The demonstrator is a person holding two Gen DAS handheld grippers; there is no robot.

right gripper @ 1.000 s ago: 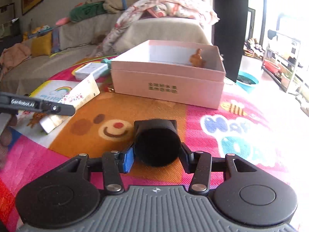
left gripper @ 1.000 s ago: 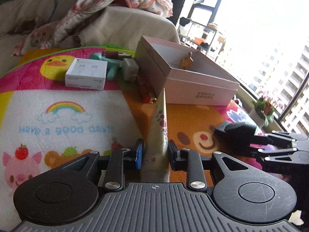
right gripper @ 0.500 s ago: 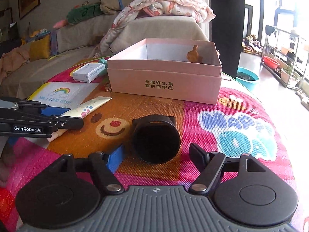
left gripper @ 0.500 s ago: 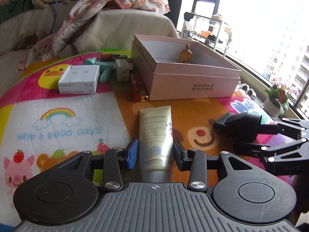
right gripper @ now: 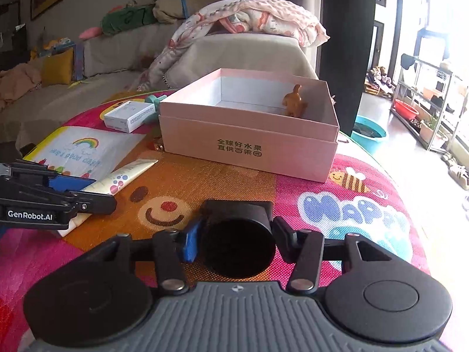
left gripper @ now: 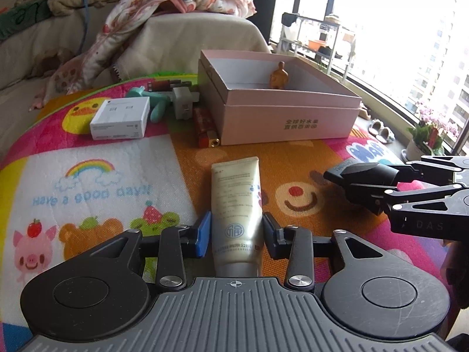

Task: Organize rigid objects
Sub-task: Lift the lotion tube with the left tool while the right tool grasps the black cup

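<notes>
A cream tube lies flat on the colourful mat between the fingers of my left gripper, which close on its sides. It also shows in the right wrist view. My right gripper is shut on a black cup-shaped object lying on its side, also seen from the left wrist. An open pink box stands beyond, with a small brown figurine inside; both show in the right wrist view, box and figurine.
A white box, a teal item, a white plug adapter and a red lighter lie left of the pink box. A sofa with a blanket is behind. A window is on the right.
The tube went from held upright in my left gripper to lying flat on the mat, still between its fingers. My right gripper opened around the black object, then closed on it again.
</notes>
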